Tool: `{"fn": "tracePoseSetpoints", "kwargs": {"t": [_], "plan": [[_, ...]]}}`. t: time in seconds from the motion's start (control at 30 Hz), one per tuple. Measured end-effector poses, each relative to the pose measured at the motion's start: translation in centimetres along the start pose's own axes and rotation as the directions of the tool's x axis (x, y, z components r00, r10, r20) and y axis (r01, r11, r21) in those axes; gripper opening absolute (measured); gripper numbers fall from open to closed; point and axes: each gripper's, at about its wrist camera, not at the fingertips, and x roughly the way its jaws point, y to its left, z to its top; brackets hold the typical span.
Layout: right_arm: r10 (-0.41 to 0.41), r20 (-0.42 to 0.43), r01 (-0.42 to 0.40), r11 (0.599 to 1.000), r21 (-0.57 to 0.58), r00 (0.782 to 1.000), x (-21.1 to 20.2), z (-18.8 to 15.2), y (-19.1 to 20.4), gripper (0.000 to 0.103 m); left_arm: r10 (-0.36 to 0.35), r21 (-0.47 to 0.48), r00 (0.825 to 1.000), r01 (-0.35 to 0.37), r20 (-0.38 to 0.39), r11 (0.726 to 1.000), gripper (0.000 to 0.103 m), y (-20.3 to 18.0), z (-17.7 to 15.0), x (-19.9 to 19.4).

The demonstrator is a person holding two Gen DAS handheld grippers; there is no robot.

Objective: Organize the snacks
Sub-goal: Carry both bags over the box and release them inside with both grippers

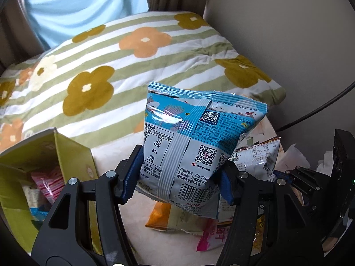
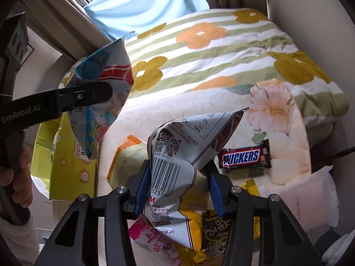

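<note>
My left gripper (image 1: 179, 177) is shut on a blue snack bag (image 1: 195, 133) and holds it upright above the table. The same bag (image 2: 99, 93) and left gripper show at the left of the right wrist view, over the green box (image 2: 66, 173). My right gripper (image 2: 177, 190) is shut on a silver and yellow snack bag (image 2: 177, 155), lifted over a pile of snacks. The open green box (image 1: 73, 153) sits at the left with several packets inside.
On the floral tablecloth (image 2: 277, 155) lie a Snickers bar (image 2: 244, 157), an orange-edged packet (image 2: 126, 164), a pink packet (image 2: 150, 237), a dark packet (image 2: 217, 232) and a white packet (image 2: 310, 199). A flowered quilt (image 1: 133, 62) lies behind. A black cable (image 1: 321, 106) runs at right.
</note>
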Motion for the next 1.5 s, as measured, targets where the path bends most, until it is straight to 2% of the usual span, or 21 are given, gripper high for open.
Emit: {"fn": "tracePoseSetpoints", "kwargs": {"t": [0.17,0.37,0.57,0.73,0.97,1.1,1.3,1.37,1.47,1.5], "plan": [[-0.017,0.096,0.022,0.999,-0.046,0.995,-3.9,0.7,3.0,0.045,0.003,-0.011,0.997,-0.002,0.079,1.000,0.057,1.9,-0.6,-4.8],[0.010,0.192,0.017,0.990,-0.137,0.981,-7.4,2.1,9.0,0.045,0.042,-0.057,0.988,-0.034,0.152,0.998,0.057,6.9,-2.4,-10.7],[0.096,0.215,-0.041,0.969,-0.243,0.972,-7.4,3.0,16.3,0.045,0.120,-0.125,0.974,-0.097,0.190,0.987,0.057,13.5,-5.5,-15.6],[0.153,0.191,-0.087,0.945,-0.316,0.970,-5.7,3.1,22.5,0.045,0.180,-0.194,0.968,-0.145,0.177,0.970,0.057,19.4,-9.0,-17.9],[0.199,0.133,-0.141,0.925,-0.352,0.971,-1.9,2.6,28.3,0.045,0.234,-0.271,0.967,-0.199,0.105,0.942,0.057,26.9,-13.2,-17.4],[0.195,0.100,-0.149,0.924,-0.353,0.976,0.1,2.2,30.4,0.045,0.228,-0.295,0.973,-0.206,0.044,0.933,0.057,30.5,-14.9,-15.3],[0.140,0.088,-0.107,0.947,-0.303,0.986,2.3,1.8,31.1,0.045,0.196,-0.281,0.980,-0.195,-0.024,0.940,0.058,33.0,-15.0,-10.8],[0.119,0.089,-0.089,0.954,-0.287,0.989,2.6,1.7,31.3,0.045,0.188,-0.282,0.982,-0.187,-0.025,0.941,0.063,33.4,-14.9,-9.9],[0.102,0.089,-0.076,0.962,-0.263,0.991,2.8,1.6,31.2,0.045,0.215,-0.269,0.977,-0.211,-0.014,0.940,0.103,33.1,-14.8,-9.5],[0.092,0.090,-0.066,0.964,-0.258,0.992,2.9,1.6,31.0,0.045,0.210,-0.266,0.978,-0.201,0.005,0.943,0.103,33.0,-15.0,-9.8]]}}
